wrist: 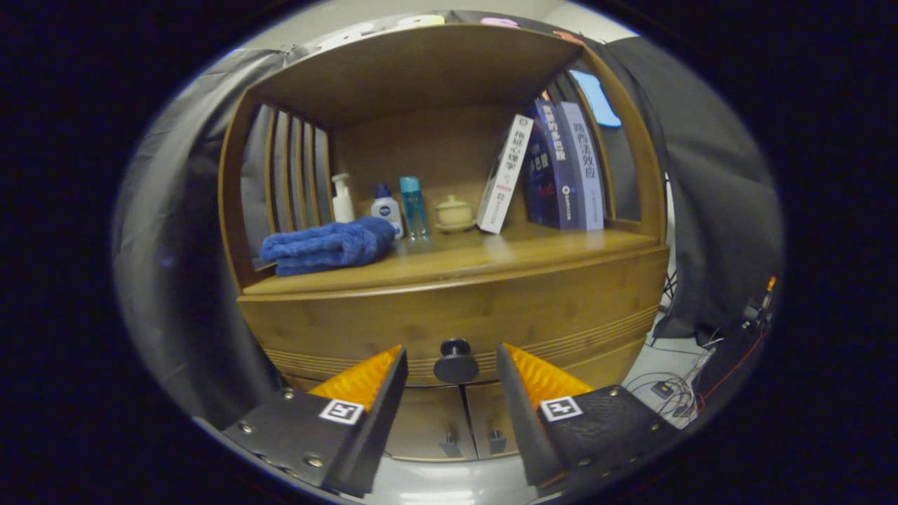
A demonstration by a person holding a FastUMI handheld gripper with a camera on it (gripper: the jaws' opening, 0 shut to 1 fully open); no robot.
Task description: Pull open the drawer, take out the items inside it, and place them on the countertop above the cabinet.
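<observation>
Gripper view, one moment: tool [452,358] spread wide, holding nothing, fingers either side of the drawer's round dark knob [455,360], which sits in the gap and appears just ahead of the tips. No contact visible on either side.

Left to right on the tabletop [491,256] above the drawer: folded blue towel [328,245], white pump bottle [342,199], small white bottle with blue cap [386,209], clear blue bottle [413,207], cream lidded pot [454,212], then a white book [505,174] leaning against upright dark blue books [561,167]. The drawer front [449,315] is shut; contents hidden, so item count unknown. Below it, two small cabinet doors [459,421] with their own pulls.

Orientation: the drawer front's long axis runs left-right across the cabinet; the knob's stem points straight out toward the tool, and the drawer should travel along that same line.

Risks, as judgement:
- Knob is small and round. If the fingers close short of the stem or only on the rim, the tool may slip off when pulling.
- An off-axis pull, sideways or downward, could bind the drawer or drag the whole cabinet forward.
- A sharp tug could topple the bottles or the leaning book.
- Free tabletop lies mostly in the middle front and right front; crowded placement could knock the bottles.
</observation>
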